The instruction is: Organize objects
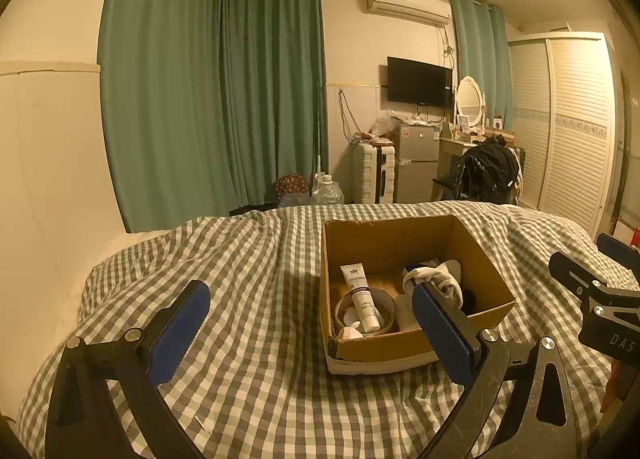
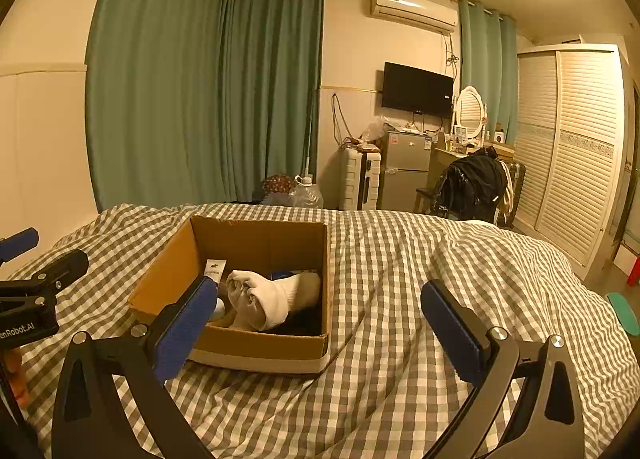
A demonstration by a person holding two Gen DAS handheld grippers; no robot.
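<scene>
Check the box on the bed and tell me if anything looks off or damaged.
Only small things. The cardboard box has a ragged, torn back rim and sits on the rumpled checked duvet. Inside, the white tube leans into a round container, beside rolled white socks. Nothing has spilled.

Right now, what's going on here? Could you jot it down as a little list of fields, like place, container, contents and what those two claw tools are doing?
Place: bed with a checked cover
Container: open cardboard box resting on the cover
Contents: white tube lying over a round tin; rolled white socks; something dark beneath, unclear
Left gripper: open, empty, held short of the box
Right gripper: open, empty, held short of the box
Loose items on the cover: none in view
</scene>
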